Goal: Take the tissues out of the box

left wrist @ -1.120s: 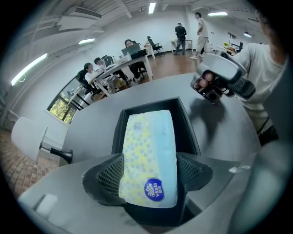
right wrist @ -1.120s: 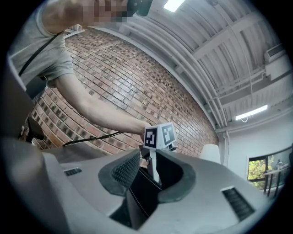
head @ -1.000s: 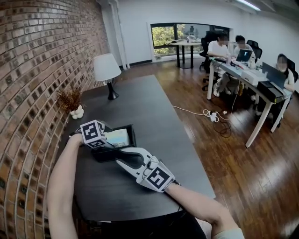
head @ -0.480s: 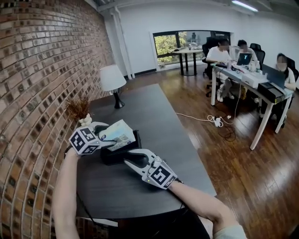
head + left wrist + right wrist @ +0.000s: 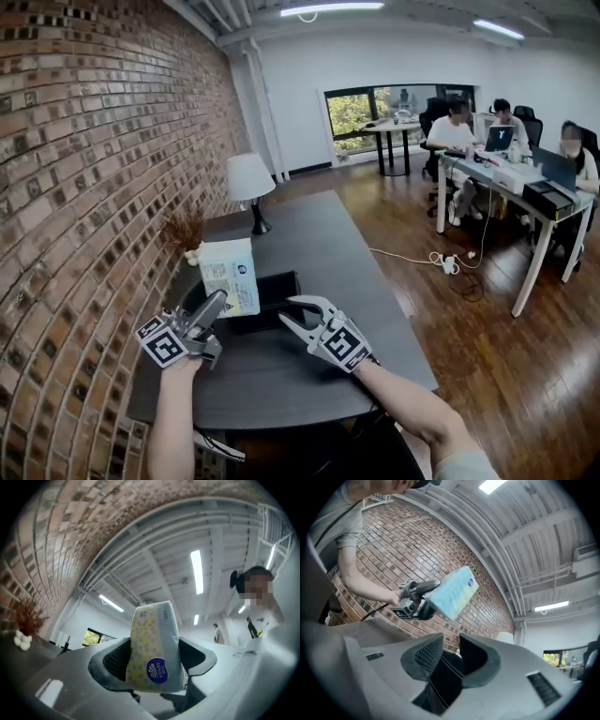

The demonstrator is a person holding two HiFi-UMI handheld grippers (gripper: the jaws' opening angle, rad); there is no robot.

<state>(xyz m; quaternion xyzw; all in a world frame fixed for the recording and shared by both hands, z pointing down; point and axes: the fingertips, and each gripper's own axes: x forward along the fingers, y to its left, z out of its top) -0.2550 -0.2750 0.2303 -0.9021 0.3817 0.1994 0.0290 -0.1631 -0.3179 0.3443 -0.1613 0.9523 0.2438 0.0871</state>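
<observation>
A yellow and pale blue tissue pack (image 5: 232, 275) hangs clear of the black box (image 5: 277, 286), raised over its left end. My left gripper (image 5: 217, 302) grips the pack's lower edge from below, jaws still closing on it. In the left gripper view the tissue pack (image 5: 152, 648) stands upright between the two pads of the left gripper (image 5: 153, 657). My right gripper (image 5: 286, 311) sits at the box's near right side. Its jaws straddle the dark box wall (image 5: 445, 677); the right gripper (image 5: 451, 656) seems to hold it. That view also shows the tissue pack (image 5: 454, 592) aloft.
The dark table (image 5: 309, 375) runs along a brick wall (image 5: 84, 187). A white lamp (image 5: 250, 178) and a dried plant (image 5: 187, 228) stand behind the box. People sit at desks (image 5: 525, 187) across the wood floor on the right.
The left gripper has drawn the tissue pack up out of the box and back toward the near left. The right gripper has stayed at the box.
</observation>
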